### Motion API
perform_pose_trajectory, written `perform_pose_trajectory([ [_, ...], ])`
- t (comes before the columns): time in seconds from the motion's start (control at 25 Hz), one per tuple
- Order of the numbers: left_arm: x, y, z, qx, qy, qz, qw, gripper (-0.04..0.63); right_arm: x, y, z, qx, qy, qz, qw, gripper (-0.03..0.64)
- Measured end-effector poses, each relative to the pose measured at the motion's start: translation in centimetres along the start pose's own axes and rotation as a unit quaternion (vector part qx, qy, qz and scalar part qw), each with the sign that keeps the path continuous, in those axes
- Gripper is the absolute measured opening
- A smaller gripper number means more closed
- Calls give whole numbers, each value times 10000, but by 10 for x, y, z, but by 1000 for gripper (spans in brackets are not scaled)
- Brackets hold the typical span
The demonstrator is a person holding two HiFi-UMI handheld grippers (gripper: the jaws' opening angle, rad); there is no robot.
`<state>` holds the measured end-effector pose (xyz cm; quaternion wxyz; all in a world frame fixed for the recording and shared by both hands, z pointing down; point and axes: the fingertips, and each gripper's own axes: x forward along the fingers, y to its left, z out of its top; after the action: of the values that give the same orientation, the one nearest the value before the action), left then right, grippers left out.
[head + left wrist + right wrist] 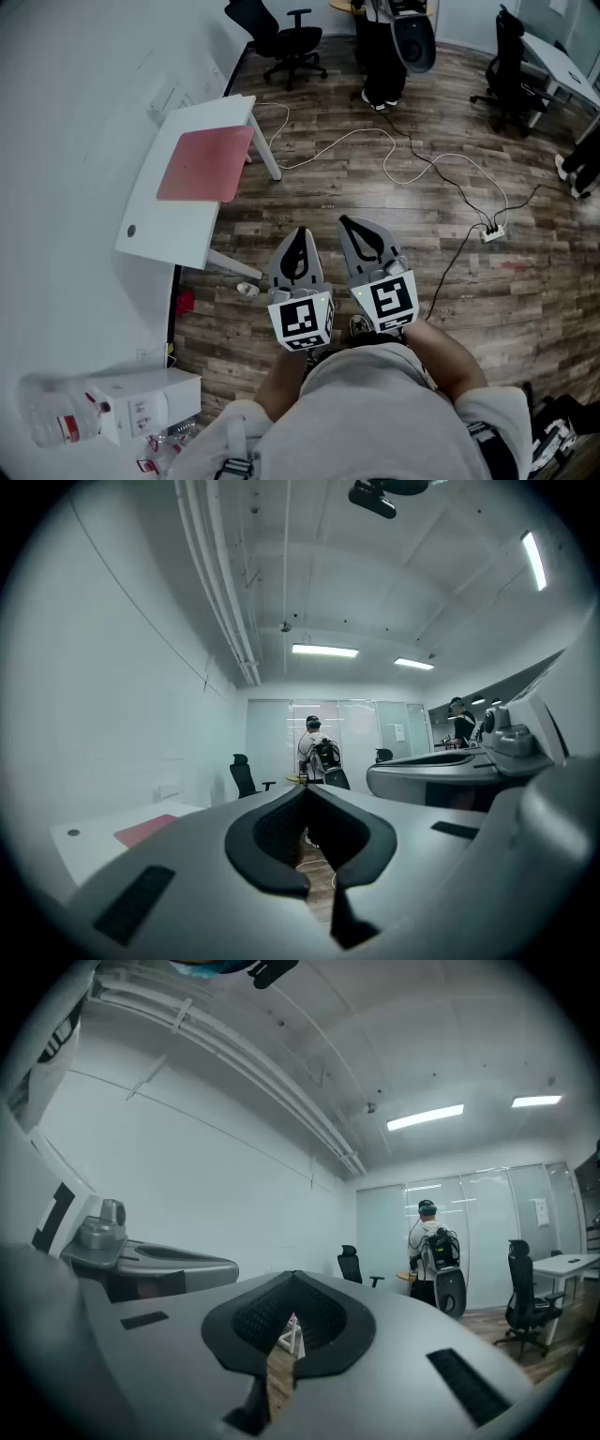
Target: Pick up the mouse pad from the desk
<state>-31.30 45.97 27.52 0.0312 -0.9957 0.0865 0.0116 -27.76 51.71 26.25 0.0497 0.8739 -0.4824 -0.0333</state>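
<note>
**Both claws shut and held level, well short of the desk**

The white desk point(178, 234) stands with one long side against the white wall point(66, 112); its other long side faces the wood floor point(309, 202). The pink mouse pad point(206, 164) lies flat on the desk's farther half, with one edge close to the desk's open side. The nearer half of the desk is bare white but for a small dark round spot. A stretch of floor separates the desk from the person's hands. To the right of it a white cable point(330, 148) loops away towards a power strip point(492, 232).

The left gripper point(300, 231) and right gripper point(346, 222) are held side by side just in front of the person's chest. They point level and forward, well apart from the mouse pad. Each gripper's own view shows its jaws closed together with nothing between them.

At the lower left a white box point(150, 398) sits with a clear bottle point(56, 417) lying on its side just beside it. What either holds cannot be made out.
</note>
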Motion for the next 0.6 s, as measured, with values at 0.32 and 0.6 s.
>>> perform_pose_trajectory([
  [0.32, 14, -21, -15, 299, 172, 154, 9993, 12, 2, -14, -23, -628, 247, 526, 9963, 40],
  [0.6, 19, 7, -41, 377, 528, 519, 9965, 12, 30, -7, -49, -486, 269, 827, 9950, 41],
])
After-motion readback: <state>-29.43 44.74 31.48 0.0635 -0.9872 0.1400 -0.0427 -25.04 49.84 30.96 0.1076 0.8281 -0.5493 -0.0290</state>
